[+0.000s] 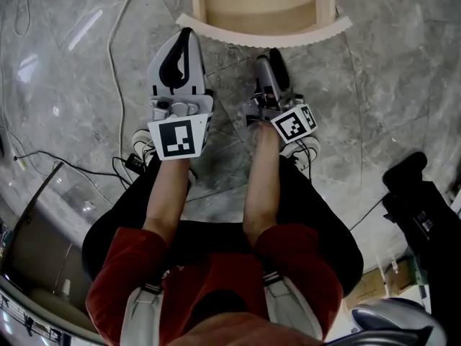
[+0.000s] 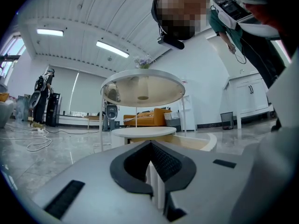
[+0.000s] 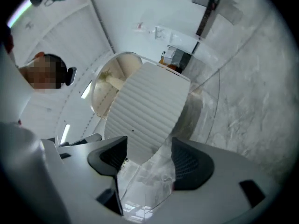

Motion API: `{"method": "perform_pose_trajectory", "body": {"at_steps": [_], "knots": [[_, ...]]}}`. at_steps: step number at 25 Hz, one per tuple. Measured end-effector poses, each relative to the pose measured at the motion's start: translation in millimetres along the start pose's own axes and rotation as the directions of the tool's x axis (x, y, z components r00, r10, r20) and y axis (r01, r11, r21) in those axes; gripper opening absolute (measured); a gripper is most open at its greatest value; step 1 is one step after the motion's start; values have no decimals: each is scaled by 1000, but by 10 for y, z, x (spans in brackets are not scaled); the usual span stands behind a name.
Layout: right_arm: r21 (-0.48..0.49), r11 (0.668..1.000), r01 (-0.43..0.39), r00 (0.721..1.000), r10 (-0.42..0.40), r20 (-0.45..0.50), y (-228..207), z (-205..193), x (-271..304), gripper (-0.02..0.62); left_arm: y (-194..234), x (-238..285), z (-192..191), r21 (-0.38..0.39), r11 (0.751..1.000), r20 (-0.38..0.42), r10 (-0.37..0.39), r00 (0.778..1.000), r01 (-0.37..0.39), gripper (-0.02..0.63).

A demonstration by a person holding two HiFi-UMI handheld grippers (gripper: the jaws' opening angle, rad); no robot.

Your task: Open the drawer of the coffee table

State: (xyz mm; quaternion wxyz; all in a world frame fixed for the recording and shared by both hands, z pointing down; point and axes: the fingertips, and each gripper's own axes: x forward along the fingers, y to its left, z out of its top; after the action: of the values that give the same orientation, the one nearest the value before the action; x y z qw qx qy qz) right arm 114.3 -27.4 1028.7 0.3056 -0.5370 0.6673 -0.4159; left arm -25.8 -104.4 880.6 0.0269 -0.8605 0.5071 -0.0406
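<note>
Pale wooden drawer with ribbed cream curved front [image 1: 288, 37] is seen pulled out of the round white coffee table [image 2: 142, 85], its inside exposed above grey marble floor [image 1: 403, 63]. Left gripper [image 1: 186, 38] is held just short of the front, jaws pressed together on nothing. Right gripper [image 3: 149, 155] is held with jaws moderately apart and nothing clamped; the ribbed front is framed beyond the gap, near the tips, contact not discernible.

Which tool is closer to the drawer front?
Right, though only narrowly, I think. The right tool, jaws apart, points straight at the ribbed drawer front just ahead. The left tool, jaws together, sits off its left end.
</note>
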Motion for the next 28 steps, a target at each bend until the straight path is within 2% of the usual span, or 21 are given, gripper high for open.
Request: {"method": "perform_pose_trajectory", "body": {"at_steps": [3, 5, 7, 10, 12, 14, 17, 19, 22, 26, 28], "knots": [[-181, 983, 42, 999, -43, 0, 253, 197, -118, 298, 35, 21, 124, -43, 999, 18, 30, 999, -30, 12], [-342, 939, 43, 999, -45, 3, 521, 412, -96, 299, 56, 36, 214, -55, 998, 21, 37, 999, -36, 12], [-518, 854, 52, 999, -50, 18, 812, 662, -48, 298, 68, 66, 334, -49, 998, 29, 37, 999, -35, 12], [-710, 698, 93, 995, -41, 90, 1240, 1048, 35, 298, 61, 129, 521, -1, 1000, 50, 14, 999, -14, 12], [-792, 599, 114, 992, -23, 125, 1487, 1234, 114, 298, 24, 175, 602, 46, 999, 55, -22, 998, 19, 12], [-853, 511, 106, 993, -7, 119, 1686, 1355, 242, 298, 12, 239, 722, 71, 997, 66, -44, 997, 39, 12], [-909, 407, 94, 994, 16, 110, 1977, 1570, 480, 298, 101, 391, 1065, 108, 994, 126, -50, 991, 37, 12], [-916, 383, 124, 987, 45, 152, 2222, 1739, 612, 298, 213, 522, 1298, 146, 989, 147, -33, 989, 12, 12], [-908, 395, 140, 983, 53, 174, 2575, 1875, 742, 298, 368, 637, 1630, 157, 987, 135, -1, 991, -20, 12], [-905, 403, 133, 990, -13, 139, 2920, 2006, 783, 298, 538, 688, 2091, 181, 980, 88, 64, 994, -79, 14], [-901, 411, 138, 990, -66, 122, 3079, 2096, 729, 298, 532, 652, 2334, 209, 976, 41, 49, 998, -56, 12]]}}
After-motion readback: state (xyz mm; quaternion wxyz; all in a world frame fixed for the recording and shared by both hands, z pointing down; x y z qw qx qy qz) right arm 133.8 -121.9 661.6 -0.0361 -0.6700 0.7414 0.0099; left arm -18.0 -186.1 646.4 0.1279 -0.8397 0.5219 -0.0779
